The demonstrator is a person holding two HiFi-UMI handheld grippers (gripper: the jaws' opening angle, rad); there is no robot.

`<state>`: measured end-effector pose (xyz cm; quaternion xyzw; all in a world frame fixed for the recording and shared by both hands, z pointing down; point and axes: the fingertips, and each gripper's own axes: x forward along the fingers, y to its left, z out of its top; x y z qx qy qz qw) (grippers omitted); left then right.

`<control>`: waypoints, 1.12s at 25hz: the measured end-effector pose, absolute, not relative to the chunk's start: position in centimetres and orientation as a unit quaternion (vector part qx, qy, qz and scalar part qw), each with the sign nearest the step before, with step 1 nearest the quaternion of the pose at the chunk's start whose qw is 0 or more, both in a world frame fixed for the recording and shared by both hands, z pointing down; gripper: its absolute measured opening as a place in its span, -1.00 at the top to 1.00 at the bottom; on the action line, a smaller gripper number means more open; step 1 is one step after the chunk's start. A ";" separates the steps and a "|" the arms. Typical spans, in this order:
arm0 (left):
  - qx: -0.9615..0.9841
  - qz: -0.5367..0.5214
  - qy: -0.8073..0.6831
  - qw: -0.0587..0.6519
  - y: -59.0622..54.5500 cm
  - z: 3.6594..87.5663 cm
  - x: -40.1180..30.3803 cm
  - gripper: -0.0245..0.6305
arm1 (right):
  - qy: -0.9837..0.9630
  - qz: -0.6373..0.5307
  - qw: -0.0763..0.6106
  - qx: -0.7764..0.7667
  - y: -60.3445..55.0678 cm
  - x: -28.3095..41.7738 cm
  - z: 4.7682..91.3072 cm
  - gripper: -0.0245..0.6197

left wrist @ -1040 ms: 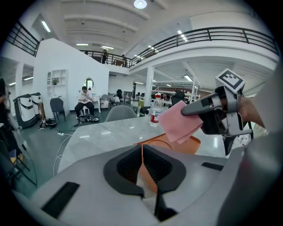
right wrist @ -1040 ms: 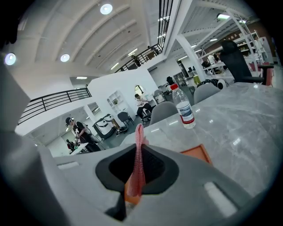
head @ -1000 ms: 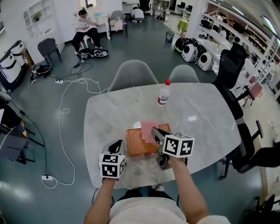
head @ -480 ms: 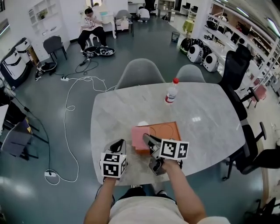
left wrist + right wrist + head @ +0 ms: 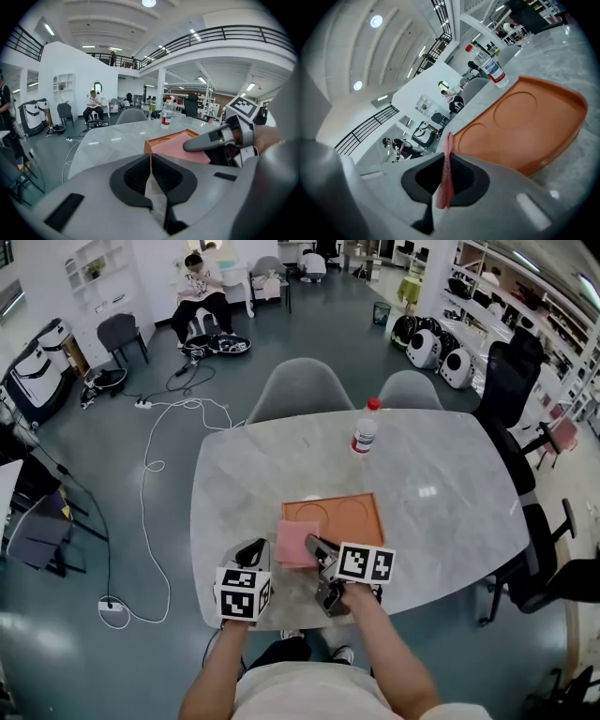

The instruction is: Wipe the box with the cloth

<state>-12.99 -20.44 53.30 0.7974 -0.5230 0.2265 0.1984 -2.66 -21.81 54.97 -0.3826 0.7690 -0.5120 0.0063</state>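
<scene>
A shallow orange box (image 5: 339, 517) with two round recesses lies on the marble table (image 5: 441, 521) in front of me. A pink cloth (image 5: 295, 543) hangs over its near left corner, pinched in my right gripper (image 5: 312, 547), which is shut on it. In the right gripper view the cloth (image 5: 447, 161) shows edge-on between the jaws, with the box (image 5: 529, 131) just beyond. My left gripper (image 5: 251, 549) rests left of the box near the table's front edge, jaws shut with nothing held (image 5: 150, 164). From its view the cloth (image 5: 176, 149) covers the box's (image 5: 165, 139) near side.
A plastic water bottle (image 5: 364, 435) with a red cap stands at the far side of the table, also visible as the bottle (image 5: 490, 65). Two grey chairs (image 5: 300, 390) sit behind the table. A person sits far back across the room.
My right gripper has dragged the pink cloth leftward and toward me across the box, from its middle to its near left corner. The left gripper has stayed put.
</scene>
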 end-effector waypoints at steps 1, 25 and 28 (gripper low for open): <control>0.797 0.228 -0.523 0.199 -20.4 53.3 -12.7 0.87 | 0.768 -0.512 0.002 -0.386 -21.8 -2.3 55.3 0.87; 0.787 0.233 -0.534 0.201 -20.1 53.5 -6.9 0.87 | 0.764 -0.493 -0.026 -0.416 -21.9 6.0 57.1 0.87; 0.786 0.232 -0.536 0.201 -20.0 53.4 -6.1 0.87 | 0.762 -0.490 -0.027 -0.422 -22.0 7.2 57.1 0.87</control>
